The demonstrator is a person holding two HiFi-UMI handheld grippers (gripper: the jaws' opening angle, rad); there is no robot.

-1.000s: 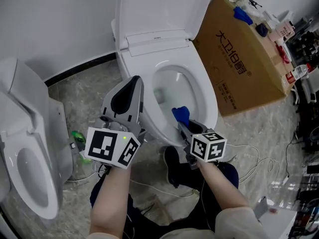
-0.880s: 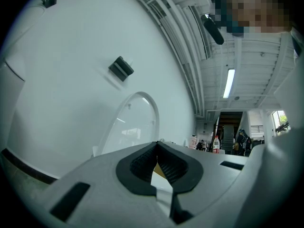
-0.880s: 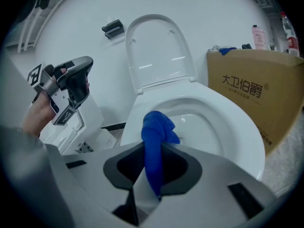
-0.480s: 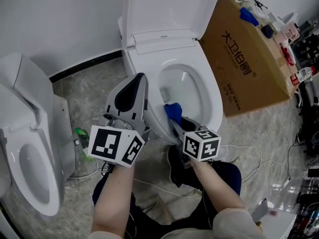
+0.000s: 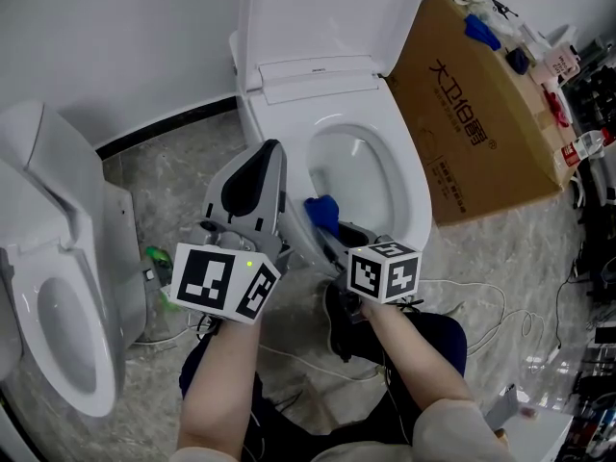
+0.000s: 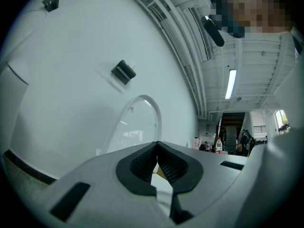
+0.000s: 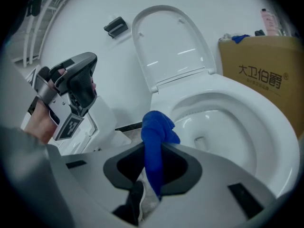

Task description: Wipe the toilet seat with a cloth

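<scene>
Toilet (image 5: pixel 416 221) takes up most of the head view, with the lid (image 5: pixel 327 12) flipped up against the wall, so the seat (image 5: pixel 409 186) is fully exposed for wiping. There's a cardboard box (image 5: pixel 481 133) just beside it on the right and a second toilet (image 5: pixel 58 325) off to the left, neither one in the way.

Left gripper (image 5: pixel 265 162) is parked beside the bowl pointing up, jaws pressed together on nothing. My guess is it's just being held clear so the other one has room.

Right gripper (image 5: pixel 332 237) is pinching the blue cloth (image 5: pixel 322 213), which sticks out past the jaws at the near-left part of the seat. Looks like mid-wipe to me, with most of the ring left to cover.

From the head view you can't really see the grip. The right gripper view shows it properly: cloth (image 7: pixel 154 141) clamped between the pads with a bunched end poking forward. It doesn't show whether the cloth actually touches the seat though. The left gripper view mostly shows wall, ceiling and the raised lid (image 6: pixel 137 122).
</scene>
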